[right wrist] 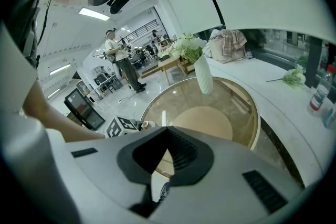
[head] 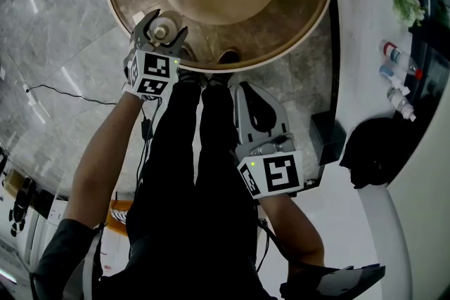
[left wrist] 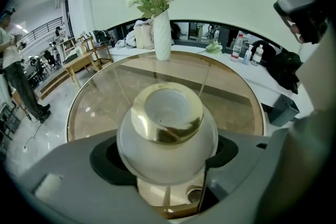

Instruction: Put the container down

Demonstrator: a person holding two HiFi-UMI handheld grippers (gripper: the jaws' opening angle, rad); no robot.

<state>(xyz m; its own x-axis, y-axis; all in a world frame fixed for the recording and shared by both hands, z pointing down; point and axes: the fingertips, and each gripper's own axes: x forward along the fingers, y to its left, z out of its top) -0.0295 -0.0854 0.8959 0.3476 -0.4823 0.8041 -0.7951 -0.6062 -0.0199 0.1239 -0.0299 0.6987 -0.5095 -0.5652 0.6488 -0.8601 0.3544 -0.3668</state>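
As left gripper (head: 162, 30) clasps container (left wrist: 167, 139) above the glass table (head: 302, 3), right gripper (head: 247, 91) hangs closed.

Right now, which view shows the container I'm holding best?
The left gripper view: the white, gold-rimmed container looms large, clamped in the left gripper. The head view shows only its small top from above. The right gripper view catches a distant speck beside that gripper's marker cube.
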